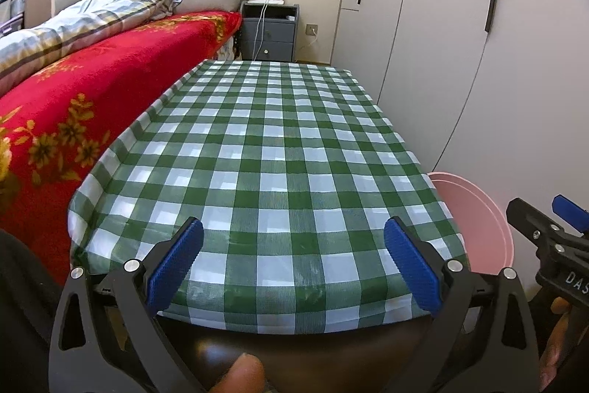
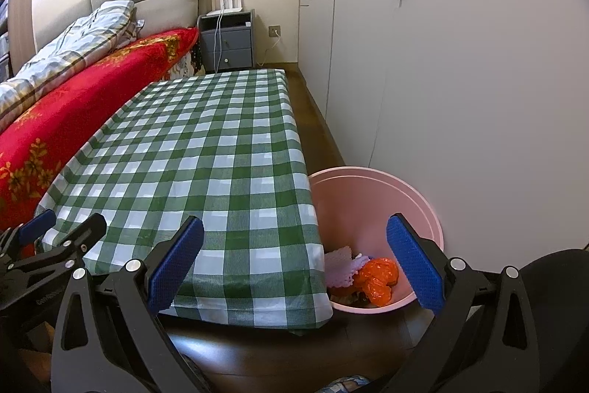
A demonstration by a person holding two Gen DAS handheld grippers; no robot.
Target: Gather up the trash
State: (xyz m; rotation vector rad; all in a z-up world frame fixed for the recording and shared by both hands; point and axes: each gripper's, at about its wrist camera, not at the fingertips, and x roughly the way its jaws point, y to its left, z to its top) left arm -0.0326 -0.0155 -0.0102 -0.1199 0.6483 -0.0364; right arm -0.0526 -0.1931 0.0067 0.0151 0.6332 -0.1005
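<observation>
Two grippers are in my hands, and both stand with jaws spread wide and nothing between the pads. Left gripper (image 1: 293,262) hangs over the near end of the table (image 1: 257,142), whose checked cloth carries no item that I can see. Right gripper (image 2: 294,262) points at the near corner of the table and the pink bin (image 2: 371,194) just beside it on the floor.

Trash (image 2: 375,277) lies in the bottom of the bin: an orange crumpled bag, a pale lilac sheet touching it, and darker scraps beneath that I cannot identify.

Handling, as judged: the bag looks light, soft and slick, so it will collapse under the pads; grip a bunched fold, not a flat face. The sheet appears thin and limp; pinch it at an edge. No piece seems fragile or heavy.
</observation>
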